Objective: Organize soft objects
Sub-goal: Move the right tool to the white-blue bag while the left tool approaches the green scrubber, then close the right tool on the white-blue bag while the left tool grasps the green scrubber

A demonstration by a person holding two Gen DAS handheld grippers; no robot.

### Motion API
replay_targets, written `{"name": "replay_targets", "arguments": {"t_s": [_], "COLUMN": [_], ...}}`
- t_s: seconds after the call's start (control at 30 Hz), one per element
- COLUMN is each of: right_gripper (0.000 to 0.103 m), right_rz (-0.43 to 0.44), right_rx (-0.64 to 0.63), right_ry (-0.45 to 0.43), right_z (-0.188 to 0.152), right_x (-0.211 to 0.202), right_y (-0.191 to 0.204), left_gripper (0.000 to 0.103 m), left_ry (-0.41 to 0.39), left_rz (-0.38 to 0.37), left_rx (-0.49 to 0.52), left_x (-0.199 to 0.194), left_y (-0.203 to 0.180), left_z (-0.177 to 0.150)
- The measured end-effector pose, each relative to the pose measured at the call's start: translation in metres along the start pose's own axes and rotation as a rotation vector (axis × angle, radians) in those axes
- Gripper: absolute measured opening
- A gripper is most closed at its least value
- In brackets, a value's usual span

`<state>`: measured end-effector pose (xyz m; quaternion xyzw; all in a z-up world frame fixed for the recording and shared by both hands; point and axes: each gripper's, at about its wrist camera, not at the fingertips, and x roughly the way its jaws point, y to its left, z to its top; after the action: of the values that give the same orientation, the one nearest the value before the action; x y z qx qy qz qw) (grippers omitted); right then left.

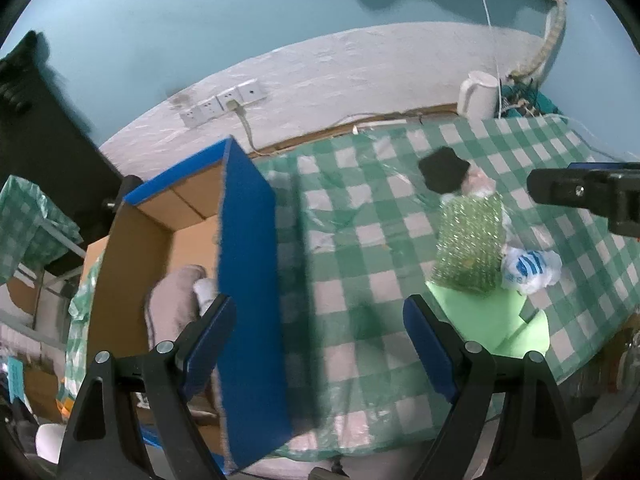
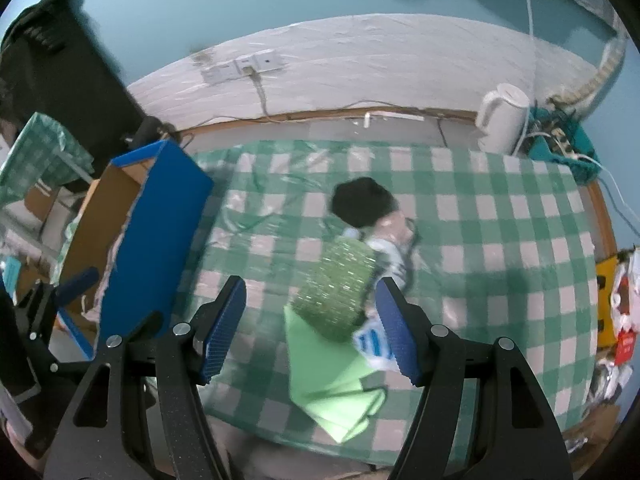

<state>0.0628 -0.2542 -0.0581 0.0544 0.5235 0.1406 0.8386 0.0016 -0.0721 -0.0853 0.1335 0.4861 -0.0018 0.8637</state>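
A blue-sided cardboard box (image 1: 248,272) (image 2: 148,236) stands open at the left of the green checked table; a grey soft item (image 1: 176,304) and a white one (image 1: 206,290) lie inside. A sparkly green sponge (image 1: 470,244) (image 2: 340,292) lies on a light green cloth (image 1: 492,320) (image 2: 332,376), beside a white and blue plastic bag (image 1: 528,270) (image 2: 374,340) and a black soft object (image 1: 442,170) (image 2: 362,202). My left gripper (image 1: 320,344) is open and empty, straddling the box's right wall. My right gripper (image 2: 312,328) is open and empty, above the sponge and cloth.
A white kettle (image 1: 478,94) (image 2: 502,118) stands at the table's back right by tangled cables (image 2: 560,140). A wall socket strip (image 1: 224,104) (image 2: 240,66) sits behind. Clutter (image 2: 616,320) lies off the right edge. A black panel (image 1: 48,128) stands at left.
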Motion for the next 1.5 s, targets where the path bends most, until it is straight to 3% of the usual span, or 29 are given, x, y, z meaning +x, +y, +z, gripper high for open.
{"name": "replay_targets", "arguments": {"t_s": [0.77,1.23,1.5], "right_gripper": [0.069,0.069,0.072], "right_rz": [-0.053,-0.077,-0.144], "right_rx": [0.082,0.041,-0.037], "right_ry": [0.122,0.208,0.225], "right_z": [-0.033,-0.050,-0.056], "right_x": [0.046,0.081,0.096], "right_y": [-0.062,-0.067,-0.067], "left_gripper": [0.087,0.087,0.087], "left_ry": [0.130,0.179,0.197], "left_rz": [-0.034,-0.039,-0.051], "left_rx": [0.036,0.059,0.055], "left_x": [0.047,0.073,0.084], "left_y": [-0.050,-0.063,-0.066], "left_z": [-0.001,0.000,0.005]}}
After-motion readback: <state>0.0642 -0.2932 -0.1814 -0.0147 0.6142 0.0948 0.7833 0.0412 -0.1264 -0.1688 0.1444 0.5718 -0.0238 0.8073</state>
